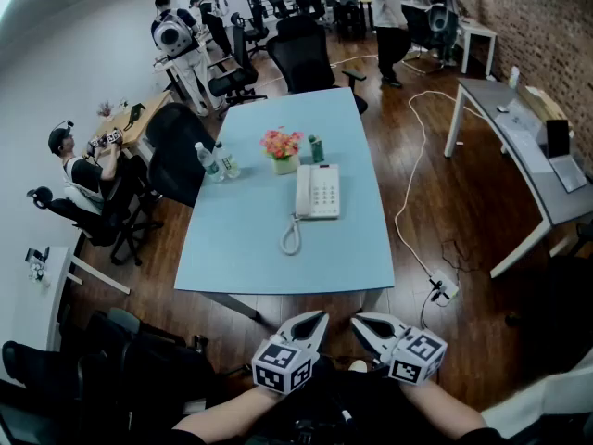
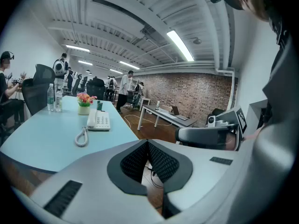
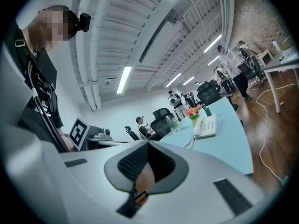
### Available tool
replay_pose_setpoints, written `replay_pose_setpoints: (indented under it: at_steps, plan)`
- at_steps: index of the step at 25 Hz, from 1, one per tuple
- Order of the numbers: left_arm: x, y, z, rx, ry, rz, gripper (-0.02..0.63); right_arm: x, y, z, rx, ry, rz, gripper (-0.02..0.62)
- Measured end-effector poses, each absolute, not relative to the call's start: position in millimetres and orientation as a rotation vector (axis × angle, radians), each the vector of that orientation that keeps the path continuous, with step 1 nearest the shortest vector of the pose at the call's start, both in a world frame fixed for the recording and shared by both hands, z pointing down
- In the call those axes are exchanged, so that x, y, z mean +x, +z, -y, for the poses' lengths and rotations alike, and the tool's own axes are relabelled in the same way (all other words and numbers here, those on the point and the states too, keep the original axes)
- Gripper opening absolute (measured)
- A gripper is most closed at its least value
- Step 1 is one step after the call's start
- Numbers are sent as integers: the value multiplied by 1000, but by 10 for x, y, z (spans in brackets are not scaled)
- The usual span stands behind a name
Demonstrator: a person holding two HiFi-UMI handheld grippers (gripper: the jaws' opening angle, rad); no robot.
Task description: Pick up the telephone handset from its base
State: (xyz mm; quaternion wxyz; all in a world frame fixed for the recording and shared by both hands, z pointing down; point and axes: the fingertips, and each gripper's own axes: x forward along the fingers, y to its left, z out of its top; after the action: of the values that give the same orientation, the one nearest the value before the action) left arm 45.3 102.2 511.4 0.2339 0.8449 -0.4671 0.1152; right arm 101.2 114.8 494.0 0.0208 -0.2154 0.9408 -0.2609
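Note:
A white telephone [image 1: 320, 191] lies near the middle of the light blue table [image 1: 250, 258]. Its handset [image 1: 303, 193] rests on the left side of the base, and a coiled cord [image 1: 291, 237] trails toward me. Both grippers are held close to my body, short of the table's near edge and well away from the phone. The left gripper [image 1: 313, 320] is shut with nothing in it, and so is the right gripper [image 1: 364, 324]. The phone [image 2: 99, 121] shows far off beyond the closed left gripper [image 2: 147, 143]. The phone [image 3: 205, 126] is also distant past the right gripper [image 3: 148, 144].
A pot of flowers [image 1: 283, 148], two water bottles [image 1: 215, 161] and a small green item [image 1: 317, 148] stand behind the phone. Black office chairs [image 1: 176, 151] line the table's left side. A white cable and power strip [image 1: 443, 286] lie on the floor at right, near a grey desk [image 1: 537, 160]. Several people stand or sit around the room.

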Motion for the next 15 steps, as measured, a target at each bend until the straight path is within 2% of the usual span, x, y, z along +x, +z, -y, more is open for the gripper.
replay_pose_setpoints:
  at_steps: [8,15]
  plan:
    - [149,5250,-500,2292,316,1321,0,966,4992,-756,-736,-797,-2885,17]
    - [-456,5131,538,2280,311,1458,3,869,4957,-199,-881,-759,-2867,17]
